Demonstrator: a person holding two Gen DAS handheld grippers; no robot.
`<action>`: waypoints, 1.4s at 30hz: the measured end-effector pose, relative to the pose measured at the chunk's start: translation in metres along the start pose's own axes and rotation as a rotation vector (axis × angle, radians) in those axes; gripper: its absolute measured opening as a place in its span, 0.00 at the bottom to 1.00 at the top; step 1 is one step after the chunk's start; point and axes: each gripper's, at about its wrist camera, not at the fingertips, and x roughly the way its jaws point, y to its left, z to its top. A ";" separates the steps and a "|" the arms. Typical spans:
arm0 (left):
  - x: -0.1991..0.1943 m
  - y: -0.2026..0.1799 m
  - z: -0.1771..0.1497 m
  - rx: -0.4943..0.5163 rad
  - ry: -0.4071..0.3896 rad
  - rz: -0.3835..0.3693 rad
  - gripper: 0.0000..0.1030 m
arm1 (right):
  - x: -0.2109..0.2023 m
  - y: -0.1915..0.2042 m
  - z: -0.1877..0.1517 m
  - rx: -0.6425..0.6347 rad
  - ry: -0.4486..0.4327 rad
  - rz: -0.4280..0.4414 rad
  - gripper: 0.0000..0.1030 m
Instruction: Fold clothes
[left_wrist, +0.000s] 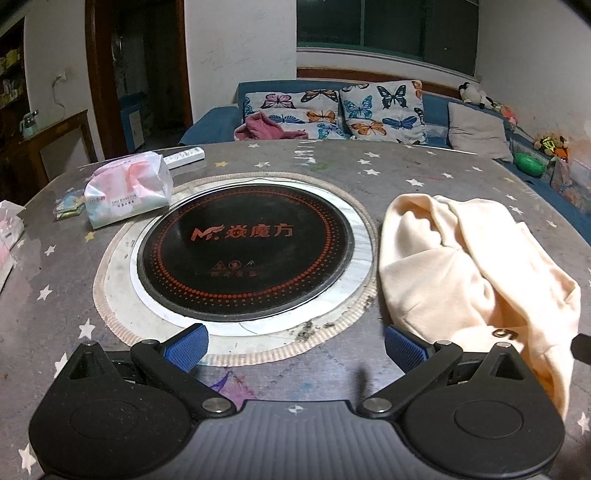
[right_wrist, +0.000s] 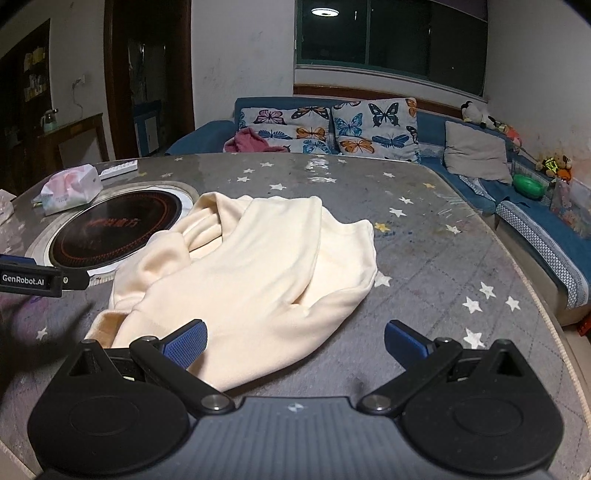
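**Right wrist view: cream garment lies crumpled as both grippers wait with jaws wide**

Right wrist footage shows a cream garment (right_wrist: 251, 266) heaped in loose folds on the star-patterned table (right_wrist: 424, 258), its far-left edge lying over the rim of the built-in round cooktop (right_wrist: 114, 236). The right gripper (right_wrist: 295, 341) hovers at the near hem with its jaws spread wide, gripping nothing; its left pad sits above the cloth. The left gripper (left_wrist: 295, 345) is likewise wide and empty, aimed at the cooktop with the garment just beside its right pad.

Folding appears not yet begun. The bunched layers are the chief risk: a pinch at the hem could catch several thicknesses at once, so the piece would lift as a lump instead of spreading flat. Dragging the cloth leftward could also pull it further across the cooktop or into the tissue pack (left_wrist: 127, 188) standing at its far side.

As for containers, the tissue pack shows paper at its open top; nothing rests on the cooktop's dark glass. A remote-like white bar (left_wrist: 184, 155) lies behind the pack.
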 end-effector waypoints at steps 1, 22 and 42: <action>-0.002 -0.001 0.001 0.002 -0.003 -0.004 1.00 | 0.000 0.000 0.000 0.001 0.001 0.001 1.00; -0.010 -0.040 0.020 0.089 -0.014 -0.039 1.00 | -0.003 -0.003 0.009 -0.013 0.001 0.002 1.00; 0.011 -0.046 0.036 0.126 -0.007 -0.056 1.00 | 0.014 -0.008 0.029 -0.035 0.004 0.012 1.00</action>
